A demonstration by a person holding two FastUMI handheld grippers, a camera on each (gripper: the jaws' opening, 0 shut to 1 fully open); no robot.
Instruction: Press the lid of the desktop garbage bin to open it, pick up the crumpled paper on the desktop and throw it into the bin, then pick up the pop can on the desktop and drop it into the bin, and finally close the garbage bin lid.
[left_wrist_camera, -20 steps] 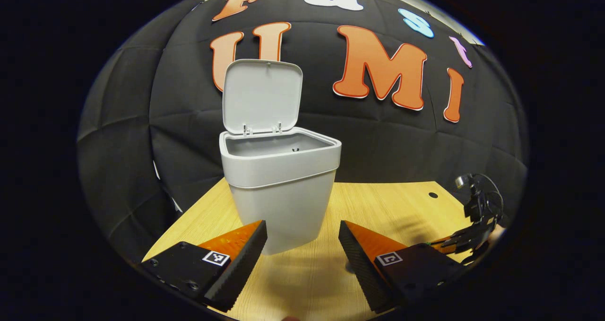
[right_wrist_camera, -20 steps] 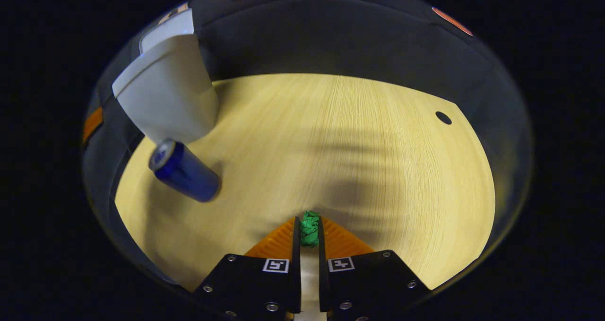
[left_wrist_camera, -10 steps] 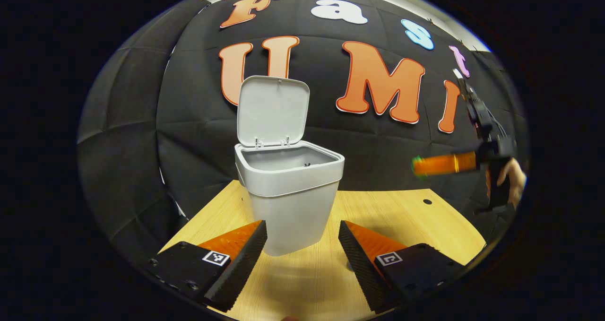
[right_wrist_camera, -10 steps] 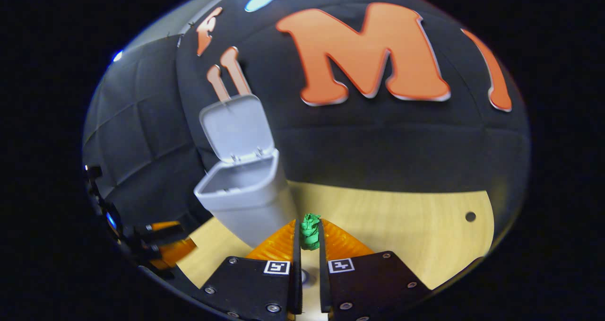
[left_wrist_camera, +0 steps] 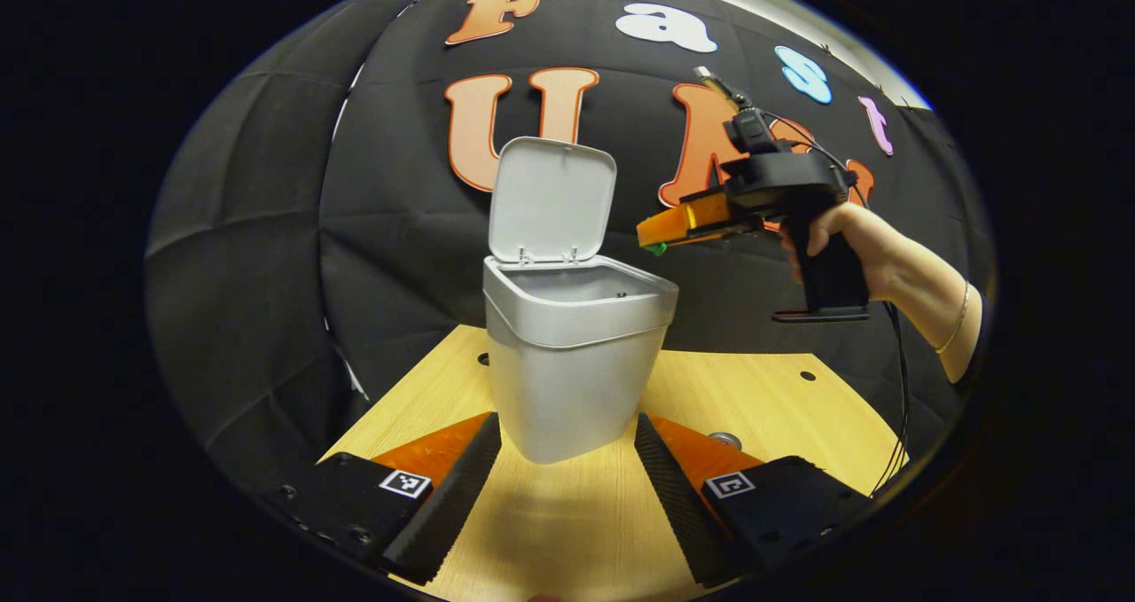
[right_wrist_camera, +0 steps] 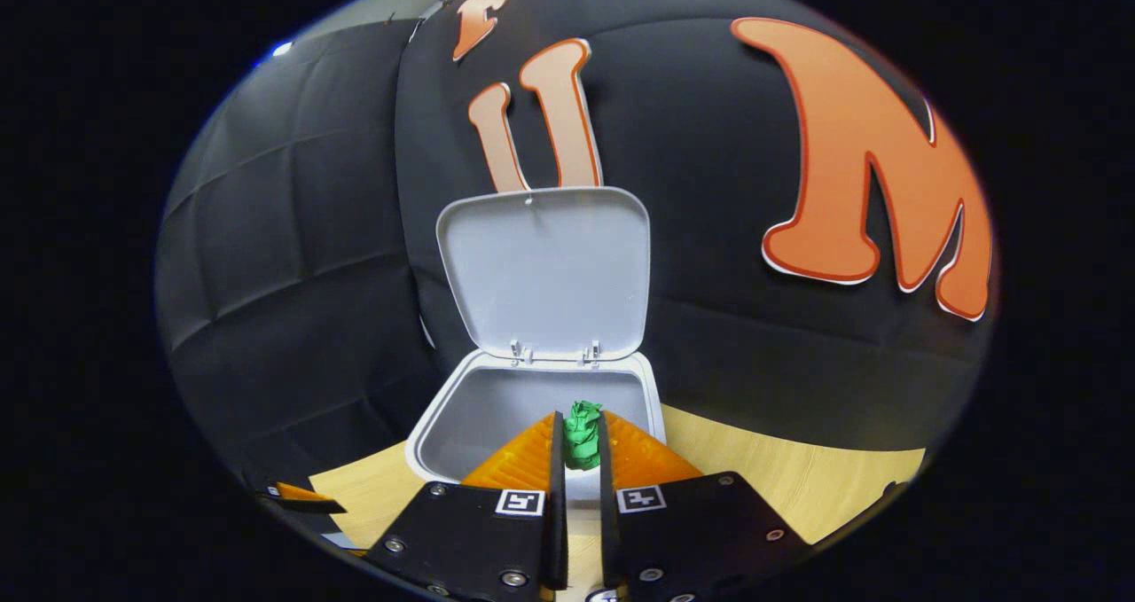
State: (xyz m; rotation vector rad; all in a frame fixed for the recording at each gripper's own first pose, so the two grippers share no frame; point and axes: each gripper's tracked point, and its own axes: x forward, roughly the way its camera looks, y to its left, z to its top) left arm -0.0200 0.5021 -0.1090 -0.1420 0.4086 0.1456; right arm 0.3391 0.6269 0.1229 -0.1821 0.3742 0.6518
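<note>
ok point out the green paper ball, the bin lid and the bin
paper ball [right_wrist_camera: 582, 433], right gripper view, its crumpled middle between the fingers
bin lid [right_wrist_camera: 545, 274], right gripper view, its inner face
bin [left_wrist_camera: 572, 389], left gripper view, its front wall

Black quilted cloth wall [left_wrist_camera: 266, 256]; light wooden table [left_wrist_camera: 780, 407] with holes.
</note>
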